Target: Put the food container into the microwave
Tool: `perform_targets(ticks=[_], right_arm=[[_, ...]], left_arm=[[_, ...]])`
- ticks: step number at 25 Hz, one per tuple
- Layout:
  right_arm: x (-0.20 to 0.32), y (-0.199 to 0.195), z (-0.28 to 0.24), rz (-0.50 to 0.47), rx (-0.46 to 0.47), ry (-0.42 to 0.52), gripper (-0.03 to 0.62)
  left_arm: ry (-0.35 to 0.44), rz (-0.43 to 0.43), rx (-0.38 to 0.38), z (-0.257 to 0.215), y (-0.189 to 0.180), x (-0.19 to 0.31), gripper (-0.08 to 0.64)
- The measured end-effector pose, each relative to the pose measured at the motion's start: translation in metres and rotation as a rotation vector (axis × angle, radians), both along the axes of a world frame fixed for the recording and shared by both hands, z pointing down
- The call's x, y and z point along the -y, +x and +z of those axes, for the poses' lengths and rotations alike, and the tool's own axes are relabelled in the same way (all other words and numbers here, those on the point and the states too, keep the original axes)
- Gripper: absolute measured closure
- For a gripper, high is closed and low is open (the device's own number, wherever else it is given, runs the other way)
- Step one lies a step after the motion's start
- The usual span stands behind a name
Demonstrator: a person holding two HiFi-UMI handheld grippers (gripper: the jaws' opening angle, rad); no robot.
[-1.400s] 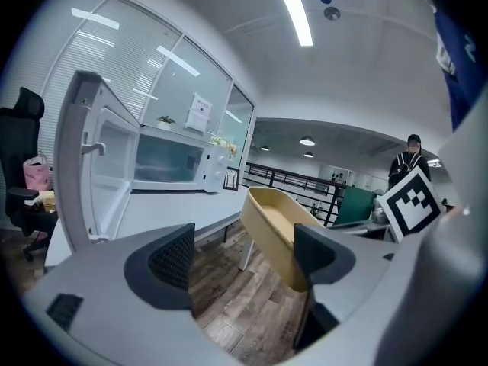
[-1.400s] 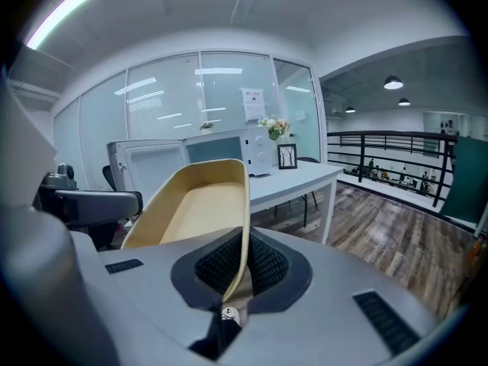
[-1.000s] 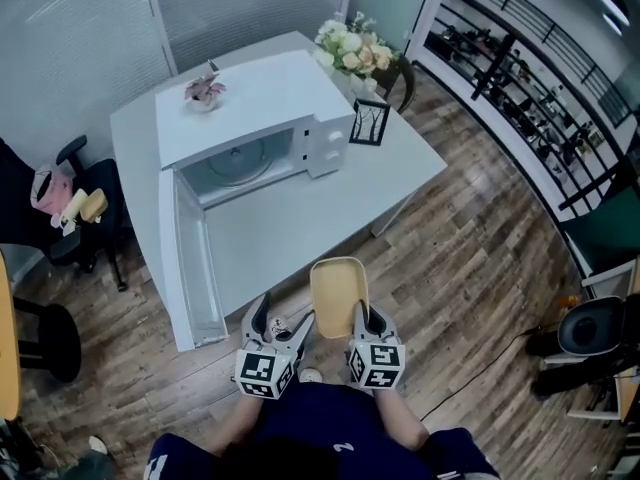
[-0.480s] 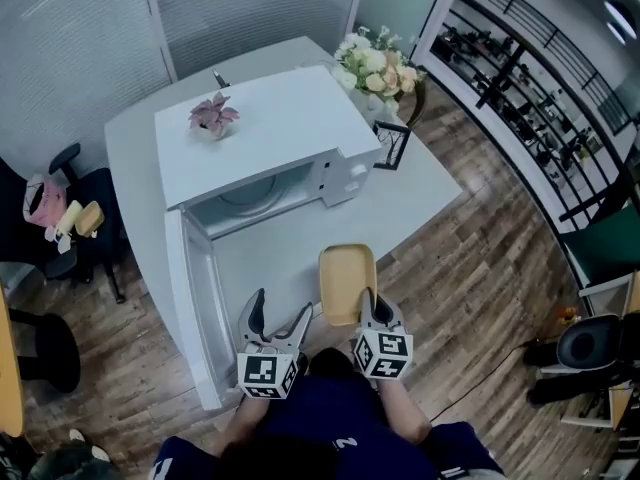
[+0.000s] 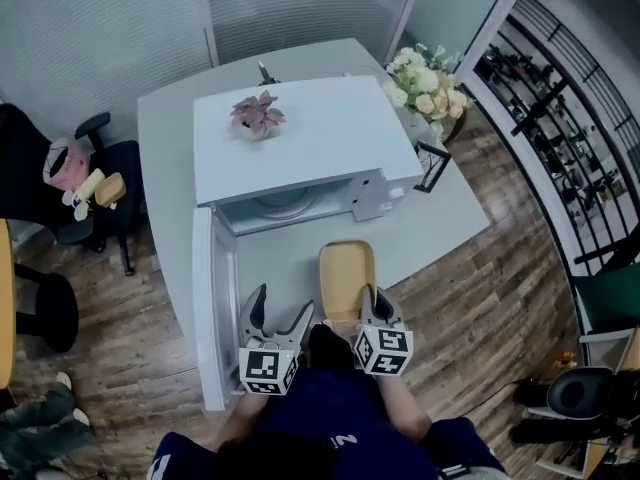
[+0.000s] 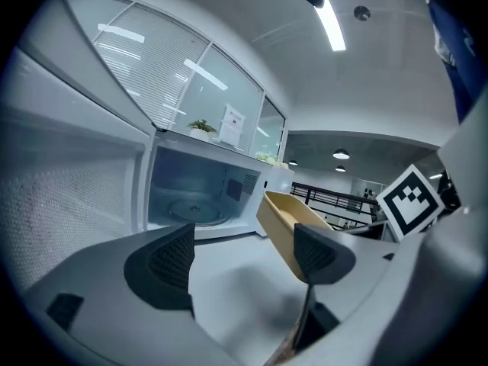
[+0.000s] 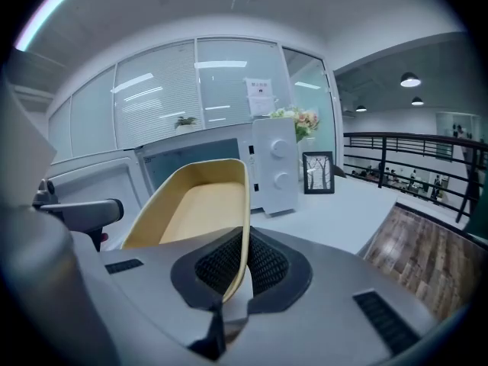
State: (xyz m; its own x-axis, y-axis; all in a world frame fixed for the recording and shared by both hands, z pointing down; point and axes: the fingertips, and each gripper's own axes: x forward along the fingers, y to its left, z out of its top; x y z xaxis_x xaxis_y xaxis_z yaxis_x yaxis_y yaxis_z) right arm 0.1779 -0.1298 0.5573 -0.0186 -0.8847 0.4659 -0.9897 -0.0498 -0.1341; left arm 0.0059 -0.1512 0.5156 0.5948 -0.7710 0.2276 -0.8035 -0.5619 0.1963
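Yellow shallow plastic food container (image 5: 345,276) is pinched at its near rim by the right gripper (image 5: 369,306), fingers shut, before the open white microwave (image 5: 300,143). The left gripper (image 5: 281,313) is held with fingers spread, empty. The container could be tipped by a knock against the doorway.

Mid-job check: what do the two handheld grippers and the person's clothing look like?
The left gripper and right gripper match: light grey bodies, two dark jaws with textured black pads, and a white cube with black square markers on each. No cables show. The person wears dark blue clothing.
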Motion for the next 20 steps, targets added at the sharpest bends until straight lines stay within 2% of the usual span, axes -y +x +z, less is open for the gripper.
perform_targets(ticks=[13, 20], right_arm=[[0.092, -0.014, 0.008, -0.21, -0.021, -0.059, 0.578], [0.151, -0.034, 0.013, -0.295, -0.054, -0.098, 0.578]], left_arm=[[-0.034, -0.109, 0.049, 0.006, 0.002, 0.046, 0.169], [-0.014, -0.131, 0.081, 0.002, 0.006, 0.062, 0.169]])
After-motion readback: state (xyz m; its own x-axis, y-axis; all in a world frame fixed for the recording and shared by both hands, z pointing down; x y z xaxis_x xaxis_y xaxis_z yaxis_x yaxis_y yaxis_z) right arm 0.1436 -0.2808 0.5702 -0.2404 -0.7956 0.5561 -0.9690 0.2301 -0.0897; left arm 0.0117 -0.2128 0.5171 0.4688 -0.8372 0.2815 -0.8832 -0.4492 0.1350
